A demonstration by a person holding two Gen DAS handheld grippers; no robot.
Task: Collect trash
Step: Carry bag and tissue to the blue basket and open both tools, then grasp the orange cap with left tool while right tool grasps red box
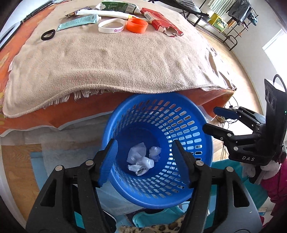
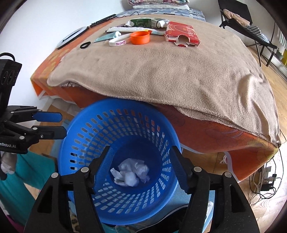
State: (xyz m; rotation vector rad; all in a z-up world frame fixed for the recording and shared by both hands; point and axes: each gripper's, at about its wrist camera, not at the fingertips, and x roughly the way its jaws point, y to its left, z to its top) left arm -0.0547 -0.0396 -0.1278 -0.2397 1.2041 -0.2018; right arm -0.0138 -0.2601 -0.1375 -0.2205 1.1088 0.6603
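Both grippers over bin, jaws spread, empty.
Left gripper [image 1: 143, 161] and right gripper [image 2: 140, 164] hover above bin [image 1: 200, 172]; wads [image 1: 141, 159] inside. Next, likely: reach 12 o'clock for cap [image 1: 136, 25].

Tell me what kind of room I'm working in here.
Probably a bedroom in a home: a bed-like surface under a beige fleece blanket, folded bedding stacked at its far end, a clothes rack with hanging garments, and a wooden floor.
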